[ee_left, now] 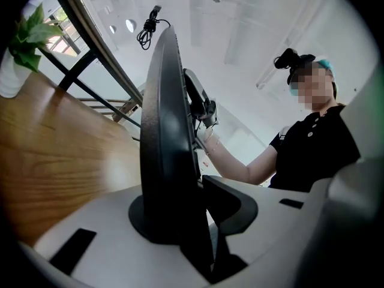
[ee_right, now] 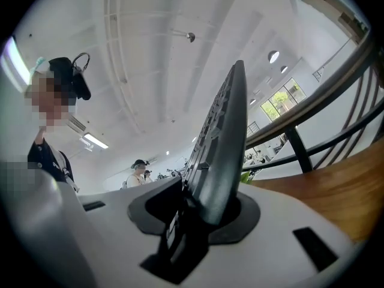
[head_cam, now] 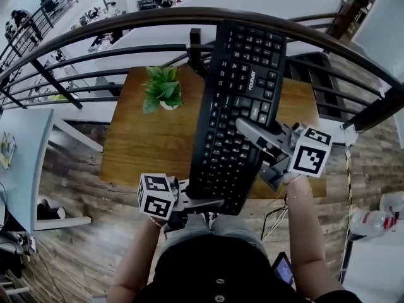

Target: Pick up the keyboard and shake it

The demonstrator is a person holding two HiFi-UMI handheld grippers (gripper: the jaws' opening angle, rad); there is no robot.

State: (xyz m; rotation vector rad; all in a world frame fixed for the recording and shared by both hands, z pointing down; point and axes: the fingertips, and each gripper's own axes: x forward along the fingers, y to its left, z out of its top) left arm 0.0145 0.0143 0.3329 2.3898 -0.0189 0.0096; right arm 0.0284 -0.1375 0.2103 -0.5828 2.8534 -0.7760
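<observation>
The black keyboard [head_cam: 237, 106] hangs in the air above the wooden table [head_cam: 145, 144], tilted on edge with its keys towards me. My left gripper [head_cam: 205, 202] is shut on its near short end, and my right gripper [head_cam: 246, 128] is shut on its right long edge about halfway along. In the left gripper view the keyboard [ee_left: 165, 131] stands edge-on between the pads of that gripper [ee_left: 180, 221], with the right gripper's hand behind it. In the right gripper view the keyboard [ee_right: 225, 143] rises slantwise out of that gripper [ee_right: 198, 215].
A small potted plant [head_cam: 163, 88] stands on the table's far left part. A dark curved railing [head_cam: 126, 24] runs just beyond the table. The keyboard's coiled cable [ee_left: 147, 29] dangles from its far end. A pale table [head_cam: 25, 144] stands at the left.
</observation>
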